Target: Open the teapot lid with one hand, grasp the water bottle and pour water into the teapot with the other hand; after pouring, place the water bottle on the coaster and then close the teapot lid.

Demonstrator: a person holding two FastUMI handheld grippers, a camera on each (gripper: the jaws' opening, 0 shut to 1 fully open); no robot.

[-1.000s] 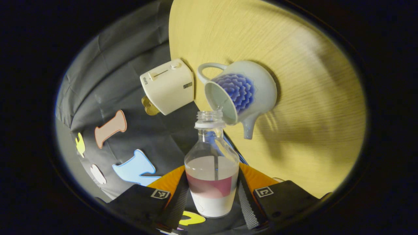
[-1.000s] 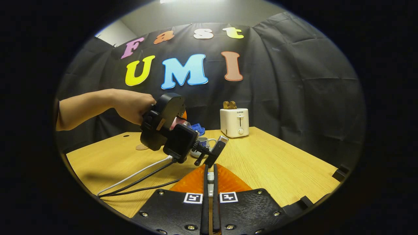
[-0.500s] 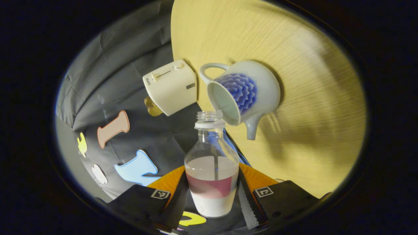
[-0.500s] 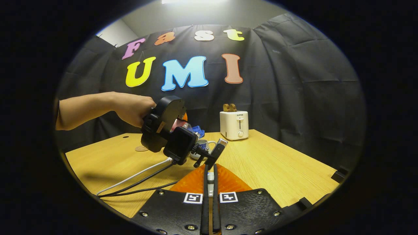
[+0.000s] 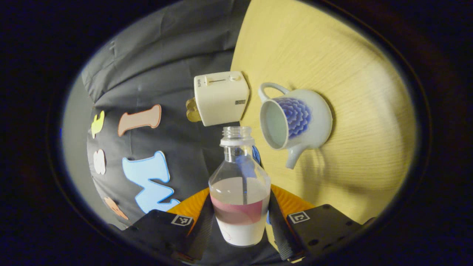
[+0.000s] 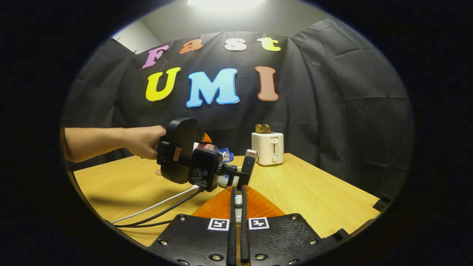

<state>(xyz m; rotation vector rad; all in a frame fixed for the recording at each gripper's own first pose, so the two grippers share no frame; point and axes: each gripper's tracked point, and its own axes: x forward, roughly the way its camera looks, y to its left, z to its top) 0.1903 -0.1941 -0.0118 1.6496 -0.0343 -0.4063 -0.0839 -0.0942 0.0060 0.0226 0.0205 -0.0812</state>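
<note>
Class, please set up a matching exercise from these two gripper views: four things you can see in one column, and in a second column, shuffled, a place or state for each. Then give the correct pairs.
Things
1. clear plastic water bottle
2. white ceramic teapot with a blue flower pattern
3. cream toaster
4. round coaster

Places or states
A. at the back of the wooden table, near the black cloth wall
B. flat on the table behind the person's hand
C. lid off, mouth open
D. uncapped, clamped in the left gripper

Pairs: 1-D, 2-C, 3-A, 4-B

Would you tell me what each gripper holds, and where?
Left gripper clamps the water bottle at its labelled lower body. Right gripper pinches something small, unidentifiable.
</note>
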